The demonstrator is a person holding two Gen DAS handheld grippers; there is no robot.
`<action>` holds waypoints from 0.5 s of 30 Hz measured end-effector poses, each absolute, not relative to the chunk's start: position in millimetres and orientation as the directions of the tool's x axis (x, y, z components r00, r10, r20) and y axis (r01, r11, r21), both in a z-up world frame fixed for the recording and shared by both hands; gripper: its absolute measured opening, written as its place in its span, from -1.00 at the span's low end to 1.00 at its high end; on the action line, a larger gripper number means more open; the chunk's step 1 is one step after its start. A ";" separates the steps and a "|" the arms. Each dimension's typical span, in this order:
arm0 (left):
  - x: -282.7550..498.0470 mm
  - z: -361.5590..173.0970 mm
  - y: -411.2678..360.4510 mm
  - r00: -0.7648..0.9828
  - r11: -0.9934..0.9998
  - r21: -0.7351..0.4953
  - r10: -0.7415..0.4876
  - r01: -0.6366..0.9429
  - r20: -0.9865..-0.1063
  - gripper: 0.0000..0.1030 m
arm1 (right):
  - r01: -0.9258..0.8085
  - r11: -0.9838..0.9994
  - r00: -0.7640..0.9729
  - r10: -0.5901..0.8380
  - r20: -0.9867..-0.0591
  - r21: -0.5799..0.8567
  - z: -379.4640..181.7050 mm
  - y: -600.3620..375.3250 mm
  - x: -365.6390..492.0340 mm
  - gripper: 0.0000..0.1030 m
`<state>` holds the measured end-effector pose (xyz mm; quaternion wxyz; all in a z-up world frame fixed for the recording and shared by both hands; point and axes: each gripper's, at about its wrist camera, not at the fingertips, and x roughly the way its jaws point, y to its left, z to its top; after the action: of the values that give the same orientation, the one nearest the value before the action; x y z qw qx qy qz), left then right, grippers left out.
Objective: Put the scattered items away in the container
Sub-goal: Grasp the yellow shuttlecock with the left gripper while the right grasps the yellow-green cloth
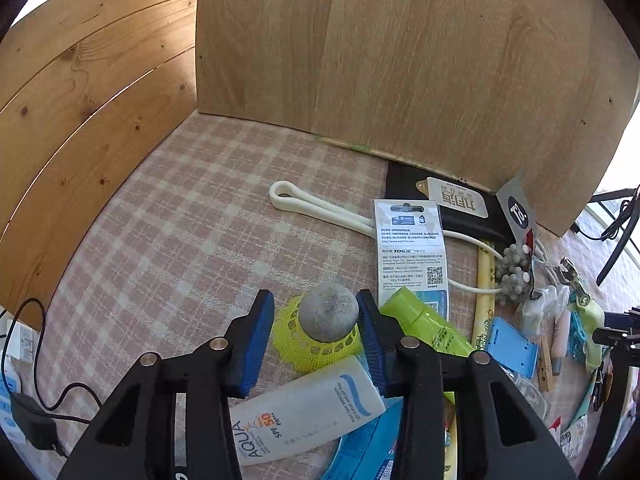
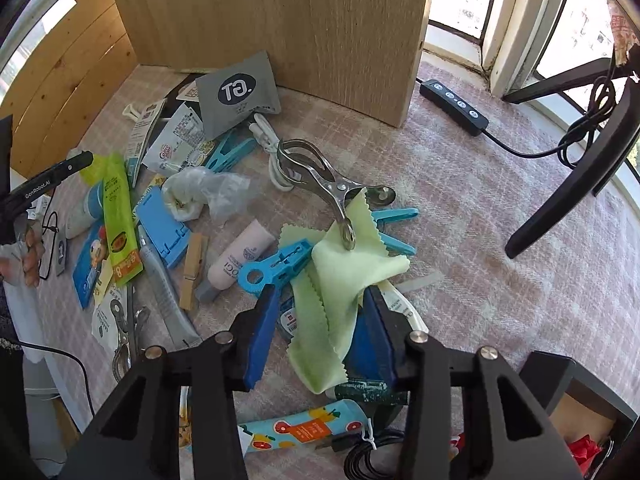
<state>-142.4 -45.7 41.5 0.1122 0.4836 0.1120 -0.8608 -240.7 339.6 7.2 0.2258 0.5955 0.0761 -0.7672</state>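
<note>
My left gripper [image 1: 316, 312] is open, its blue pads on either side of a yellow shuttlecock [image 1: 320, 332] with a grey cork tip, which rests on a white sunscreen tube [image 1: 304, 408]; whether the pads touch it I cannot tell. My right gripper [image 2: 320, 312] is open over a pale green cloth [image 2: 344, 280] lying between its pads. Around it are a steel clamp [image 2: 320, 176], blue clothes pegs [image 2: 276, 268], a pink tube [image 2: 240, 256], a wooden peg [image 2: 191, 270] and a green sachet [image 2: 120, 224]. The wooden box wall [image 2: 280, 20] stands behind the pile.
A pink checked cloth [image 1: 180, 220] covers the table. A white loop strap [image 1: 320, 204], a barcode card [image 1: 412, 248], a grey GT pouch [image 2: 236, 92], a black power strip [image 2: 452, 106], a black stand leg [image 2: 580, 168] and cables lie around. Pine planks [image 1: 80, 120] wall the left.
</note>
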 end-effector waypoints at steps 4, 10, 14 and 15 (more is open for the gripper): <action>-144.3 41.5 -45.0 -0.514 -0.951 -0.088 -0.080 0.295 -0.854 -0.49 | 0.417 -0.890 -0.165 -0.273 -0.948 0.184 1.5 342.3 -243.7 -0.77; -141.8 47.6 -43.4 -0.528 -0.956 -0.089 -0.076 0.281 -0.846 -0.51 | 0.381 -0.892 -0.189 -0.331 -0.924 0.242 16.1 357.3 -239.0 -0.95; -134.1 60.8 -46.7 -0.548 -0.952 -0.100 -0.078 0.288 -0.833 -0.51 | 0.378 -0.888 -0.232 -0.365 -0.902 0.262 40.4 368.5 -228.0 -0.95; -132.1 64.9 -47.2 -0.553 -0.952 -0.098 -0.083 0.290 -0.829 -0.51 | 0.378 -0.886 -0.241 -0.375 -0.895 0.270 46.6 371.5 -224.7 -0.95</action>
<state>-132.1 -47.2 64.9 0.1066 0.4606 0.1124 -0.8740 -224.7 371.5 46.6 0.2389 0.5678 0.0011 -0.7877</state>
